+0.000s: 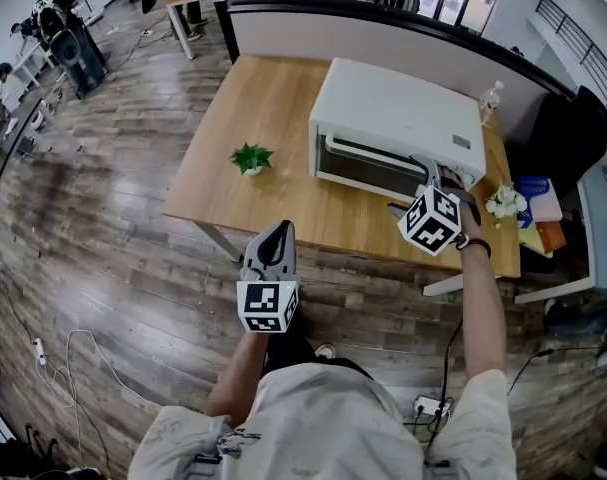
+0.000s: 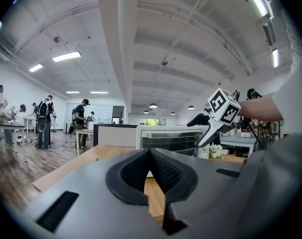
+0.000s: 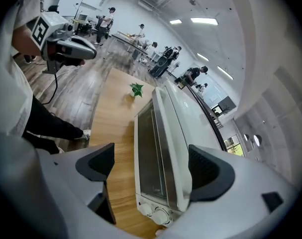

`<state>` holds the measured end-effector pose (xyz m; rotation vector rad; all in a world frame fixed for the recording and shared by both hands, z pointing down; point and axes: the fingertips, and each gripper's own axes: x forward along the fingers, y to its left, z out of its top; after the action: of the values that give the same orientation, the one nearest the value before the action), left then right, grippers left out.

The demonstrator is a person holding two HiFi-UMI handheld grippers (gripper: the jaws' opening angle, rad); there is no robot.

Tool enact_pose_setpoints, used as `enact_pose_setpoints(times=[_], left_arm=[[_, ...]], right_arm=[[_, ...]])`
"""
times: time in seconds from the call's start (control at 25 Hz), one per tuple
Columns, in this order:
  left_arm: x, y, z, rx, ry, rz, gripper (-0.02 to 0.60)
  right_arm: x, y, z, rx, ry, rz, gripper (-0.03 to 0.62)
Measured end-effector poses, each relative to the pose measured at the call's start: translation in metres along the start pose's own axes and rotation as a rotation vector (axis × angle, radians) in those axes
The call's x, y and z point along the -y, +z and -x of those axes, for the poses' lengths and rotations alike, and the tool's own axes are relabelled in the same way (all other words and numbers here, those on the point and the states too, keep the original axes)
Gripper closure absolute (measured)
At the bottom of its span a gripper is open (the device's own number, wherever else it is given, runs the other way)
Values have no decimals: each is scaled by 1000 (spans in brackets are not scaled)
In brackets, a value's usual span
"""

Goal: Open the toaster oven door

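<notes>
**Right gripper reaching the toaster oven, door not opened**

In the head view the left gripper (image 1: 279, 230) is hovering over the floor, in front of the wooden table (image 1: 273, 93) and apart from it. The left gripper view (image 2: 151, 152) is showing what the head view cannot: its jaws are pressed together and are holding nothing. A small green plant (image 1: 250, 158) is standing on the table, left of the white toaster oven (image 1: 398, 113). The oven door (image 1: 368, 158) is sitting shut. The right gripper (image 1: 440, 176) is pointing at the right end of the oven front. Only the right gripper view (image 3: 153, 166) is revealing the wide gap of its jaws, with the upper edge of the door (image 3: 148, 153) lying between them, and the two knobs (image 3: 158, 214) below. Whether a jaw is touching the oven I cannot tell.
</notes>
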<state>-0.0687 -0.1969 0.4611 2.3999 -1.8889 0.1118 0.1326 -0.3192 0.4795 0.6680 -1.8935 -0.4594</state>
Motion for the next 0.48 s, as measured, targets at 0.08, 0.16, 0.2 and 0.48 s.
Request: enact_pose_setpoints(times=[0.08, 0.16, 0.2, 0.48], left_arm=[[-1, 0, -1, -1, 2, 1, 568], [-3, -1, -2, -1, 3, 1, 568], [-3, -1, -2, 0, 4, 2, 568], [-9, -4, -3, -3, 13, 11, 568]], right_arm=[[1, -1, -8, -23, 9, 15, 117], [0, -4, -15, -54, 30, 30, 117], [-2, -7, -19, -76, 48, 38, 117], [-9, -19, -37, -164, 134, 56, 117]])
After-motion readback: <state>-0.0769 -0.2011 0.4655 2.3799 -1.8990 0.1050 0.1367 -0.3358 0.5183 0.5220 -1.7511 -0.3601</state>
